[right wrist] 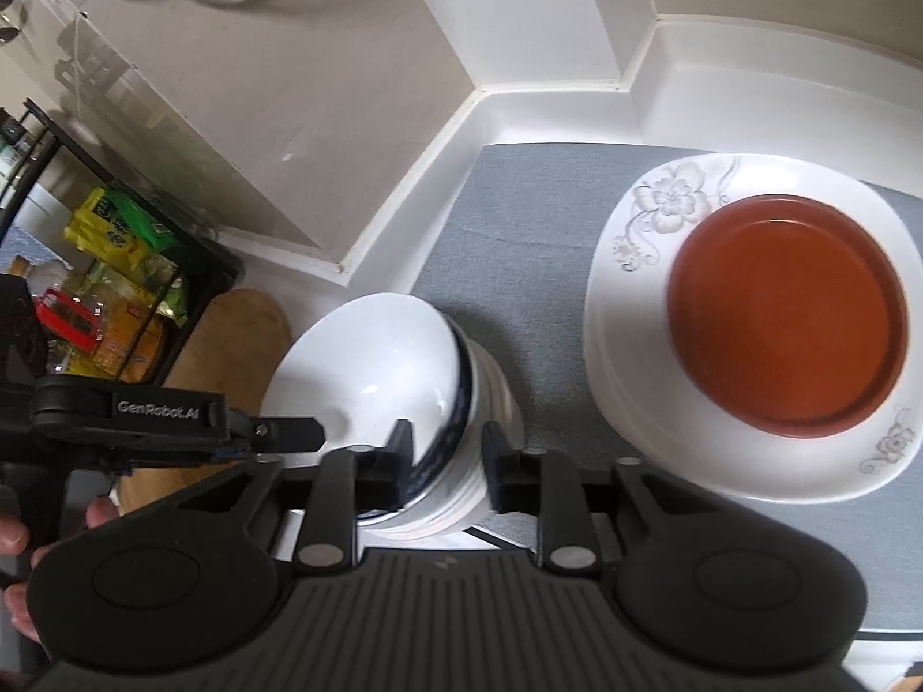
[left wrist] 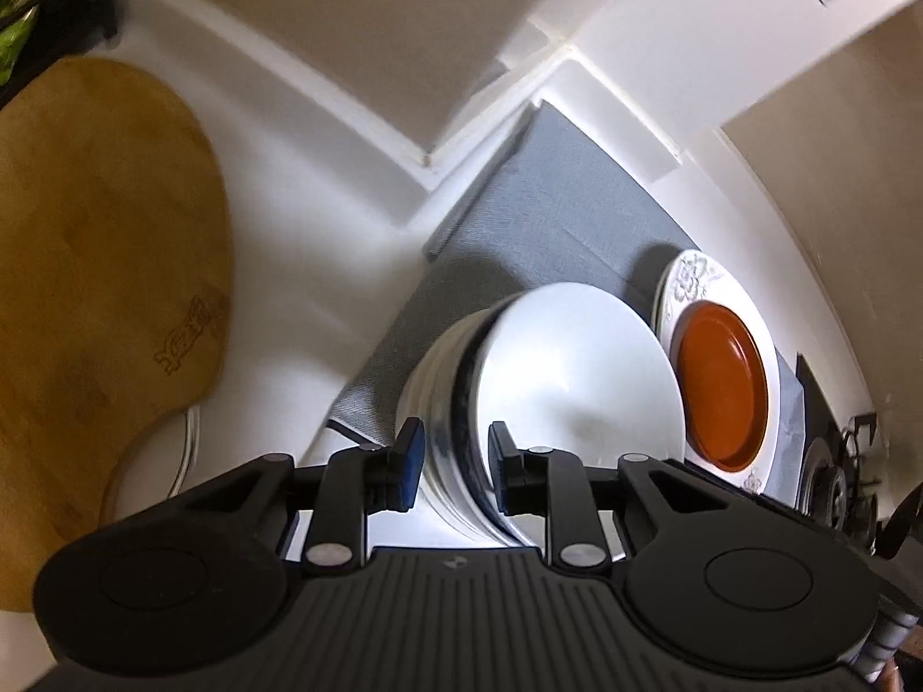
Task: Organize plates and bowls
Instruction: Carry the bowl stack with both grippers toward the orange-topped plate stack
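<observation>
Left wrist view shows both tongs, left tongs (left wrist: 453, 464) and right tongs (right wrist: 447, 461), part-open around the tilted bowl stack (left wrist: 461, 403) on the bench's gray mat (left wrist: 548, 213), likely steadying it.

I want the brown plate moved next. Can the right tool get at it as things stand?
Probably not at once: the right tool straddles the rim of the tilted white bowl. Once free, the way looks open; the brown plate lies uncovered on the flowered plate.
</observation>
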Demonstrator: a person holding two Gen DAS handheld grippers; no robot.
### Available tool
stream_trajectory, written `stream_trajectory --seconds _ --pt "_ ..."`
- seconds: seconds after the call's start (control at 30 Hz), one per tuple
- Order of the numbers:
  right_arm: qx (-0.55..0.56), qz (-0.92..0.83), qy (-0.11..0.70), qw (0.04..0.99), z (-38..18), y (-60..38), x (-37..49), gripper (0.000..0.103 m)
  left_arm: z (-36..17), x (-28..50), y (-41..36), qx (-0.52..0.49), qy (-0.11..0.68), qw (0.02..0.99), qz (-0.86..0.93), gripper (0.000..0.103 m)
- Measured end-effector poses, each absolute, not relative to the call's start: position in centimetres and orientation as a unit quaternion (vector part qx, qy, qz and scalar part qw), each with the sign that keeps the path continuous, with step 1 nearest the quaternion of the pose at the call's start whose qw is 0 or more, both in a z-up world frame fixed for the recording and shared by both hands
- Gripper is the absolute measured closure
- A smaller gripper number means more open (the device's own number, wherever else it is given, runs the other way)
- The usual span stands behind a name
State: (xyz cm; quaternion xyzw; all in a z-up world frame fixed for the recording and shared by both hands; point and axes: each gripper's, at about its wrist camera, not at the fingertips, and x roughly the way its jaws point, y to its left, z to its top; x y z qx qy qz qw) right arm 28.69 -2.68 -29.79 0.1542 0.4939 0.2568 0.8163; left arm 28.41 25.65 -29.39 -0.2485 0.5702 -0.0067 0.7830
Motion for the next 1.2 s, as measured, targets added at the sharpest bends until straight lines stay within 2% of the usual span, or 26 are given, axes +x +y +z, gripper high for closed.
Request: stream_trajectory --seconds 0.43,0.57,0.63,0.7,0.77,1.0,1.07,1.2 --pt "0.186 0.301 0.492 0.795 -31.0 -4.3 29.6 0.084 -27.6 27.4 23.9 -0.260 0.563 0.781 0.072 0.079" --pt "0.208 0.307 0.498 0.784 -30.2 -4.6 29.5 0.081 -27.5 27.1 23.5 -0.264 0.565 0.777 0.089 0.078" --pt "0.201 0.313 0.488 0.790 -29.7 -4.6 29.2 0.076 -27.5 27.1 23.4 -0.257 0.566 0.779 0.089 0.075" --pt "0.205 0.304 0.486 0.793 -29.5 -4.6 29.1 0.057 -27.6 27.2 23.6 -0.250 0.569 0.779 0.083 0.070" --pt "0.212 0.292 0.488 0.795 -29.6 -4.6 29.1 0.055 -28.1 27.3 23.9 -0.246 0.574 0.778 0.072 0.060" --pt "0.206 0.252 0.532 0.782 -31.1 -3.8 30.0 0.054 -31.0 29.2 24.8 -0.233 0.595 0.769 0.005 0.059" --pt "0.214 0.243 0.541 0.776 -31.7 -3.7 30.0 0.050 -31.8 29.8 25.2 -0.227 0.600 0.767 -0.017 0.058" --pt "0.250 0.215 0.550 0.767 -33.0 -3.8 29.9 0.046 -33.0 31.0 26.6 -0.236 0.612 0.753 -0.054 0.050"
